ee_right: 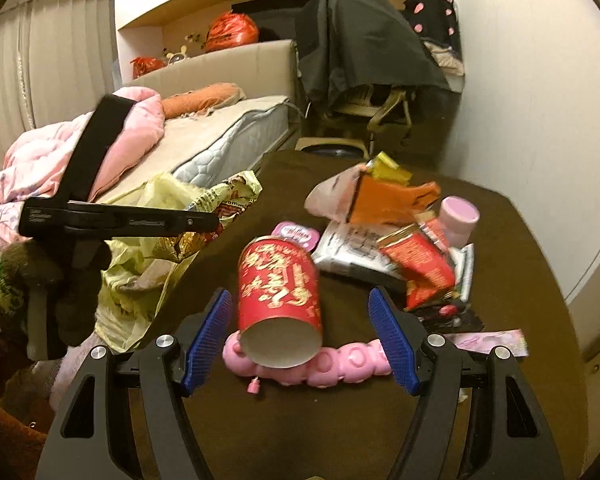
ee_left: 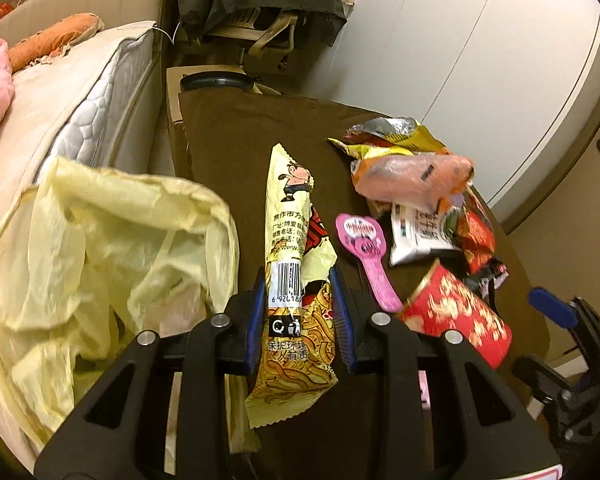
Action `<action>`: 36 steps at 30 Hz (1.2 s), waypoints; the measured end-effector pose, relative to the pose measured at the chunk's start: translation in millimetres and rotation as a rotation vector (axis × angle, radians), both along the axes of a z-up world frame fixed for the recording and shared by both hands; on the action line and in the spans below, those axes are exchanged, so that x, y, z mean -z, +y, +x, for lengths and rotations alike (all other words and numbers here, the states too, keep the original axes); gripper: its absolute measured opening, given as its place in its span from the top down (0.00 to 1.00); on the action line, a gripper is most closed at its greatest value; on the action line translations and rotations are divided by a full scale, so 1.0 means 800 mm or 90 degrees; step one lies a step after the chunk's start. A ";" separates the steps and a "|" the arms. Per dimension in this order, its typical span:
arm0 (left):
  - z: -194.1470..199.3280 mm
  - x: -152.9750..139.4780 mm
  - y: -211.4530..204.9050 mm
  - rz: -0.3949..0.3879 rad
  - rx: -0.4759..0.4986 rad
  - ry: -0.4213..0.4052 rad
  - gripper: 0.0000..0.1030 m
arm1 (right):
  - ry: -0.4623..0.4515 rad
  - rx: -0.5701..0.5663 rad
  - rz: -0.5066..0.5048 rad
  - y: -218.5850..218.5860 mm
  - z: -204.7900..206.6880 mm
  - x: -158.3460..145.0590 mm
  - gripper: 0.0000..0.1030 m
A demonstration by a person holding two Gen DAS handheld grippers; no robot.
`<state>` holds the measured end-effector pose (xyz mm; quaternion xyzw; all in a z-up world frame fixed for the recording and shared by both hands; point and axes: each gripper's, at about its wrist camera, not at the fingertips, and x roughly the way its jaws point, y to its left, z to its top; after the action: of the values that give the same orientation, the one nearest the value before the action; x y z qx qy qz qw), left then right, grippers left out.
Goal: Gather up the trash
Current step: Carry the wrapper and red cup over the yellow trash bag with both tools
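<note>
**Currently: left tool clamped on noodle wrapper, right tool wide open over red cup**

Left gripper [ee_left: 302, 312], lower centre of the left wrist view: jaws narrowed, blue pads pressing both sides of the yellow noodle wrapper [ee_left: 290, 248]. Wrapper runs up the frame from between the pads, barcode facing the camera. Yellow trash bag [ee_left: 112, 240] sits at left with its mouth open, beside the bed [ee_left: 80, 92].

Right gripper [ee_right: 300, 336], lower centre of the right wrist view: jaws spread wide, nothing gripped. Red paper cup [ee_right: 278, 296] lies on its side between the pads, open end toward the camera, clear of both pads, resting on a pink bumpy toy [ee_right: 340, 364].

Remaining trash pile [ee_right: 396, 232] sits right of centre on the brown table [ee_right: 520, 280]: crumpled wrappers, pink spoon-shaped packet [ee_left: 366, 256].
</note>
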<state>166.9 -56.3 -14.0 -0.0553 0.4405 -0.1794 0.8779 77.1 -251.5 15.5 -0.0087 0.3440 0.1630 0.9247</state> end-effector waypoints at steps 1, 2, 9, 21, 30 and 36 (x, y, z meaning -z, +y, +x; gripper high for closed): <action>-0.005 0.001 0.001 -0.001 -0.001 0.000 0.72 | 0.004 0.000 -0.001 0.003 0.003 0.005 0.35; -0.010 0.001 0.002 -0.002 -0.001 0.000 0.72 | 0.010 0.001 -0.005 0.005 0.007 0.011 0.35; -0.045 0.001 0.011 0.014 -0.006 -0.009 0.72 | 0.044 -0.006 0.020 0.003 0.021 0.025 0.49; -0.080 -0.025 0.047 0.006 -0.034 -0.046 0.72 | -0.028 0.034 -0.003 -0.004 0.022 -0.035 0.50; -0.085 -0.027 0.141 -0.003 -0.125 -0.042 0.72 | -0.061 -0.029 -0.005 0.052 0.046 -0.078 0.50; -0.062 0.000 0.197 -0.032 -0.150 0.019 0.72 | -0.031 -0.108 0.009 0.112 0.079 -0.075 0.50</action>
<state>117.1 101.2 -14.2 -0.1311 0.4393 -0.0849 0.8847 140.1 -161.6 75.3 -0.0354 0.3181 0.2431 0.9156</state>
